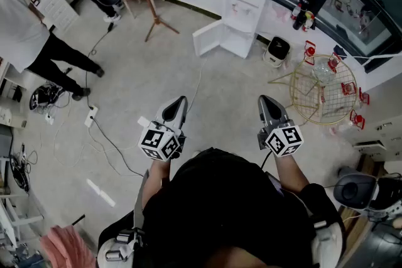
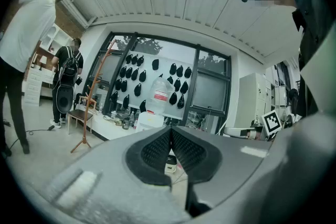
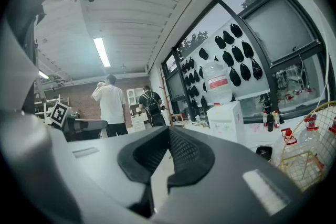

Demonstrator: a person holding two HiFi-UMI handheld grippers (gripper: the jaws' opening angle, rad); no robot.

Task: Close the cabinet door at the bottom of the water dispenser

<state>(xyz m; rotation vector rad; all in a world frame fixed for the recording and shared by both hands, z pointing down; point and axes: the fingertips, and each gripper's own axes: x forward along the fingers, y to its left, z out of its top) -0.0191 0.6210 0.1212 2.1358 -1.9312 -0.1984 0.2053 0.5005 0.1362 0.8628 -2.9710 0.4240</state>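
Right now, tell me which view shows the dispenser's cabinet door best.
The head view: the door stands swung open at the foot of the dispenser, seen whole. Both gripper views show only the dispenser's top and bottle; their own jaws hide the door.

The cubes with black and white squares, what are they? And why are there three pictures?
Those cubes are parts of two claws, grabbing tools with two jaws each. A person holds one in each hand: the left claw and the right claw. The head view comes from a camera on the person's head, looking down. The other two pictures come from cameras riding on the claws. Both claws are shut and hold nothing. Ahead on the floor stands a white water dispenser with its bottom door hanging open.
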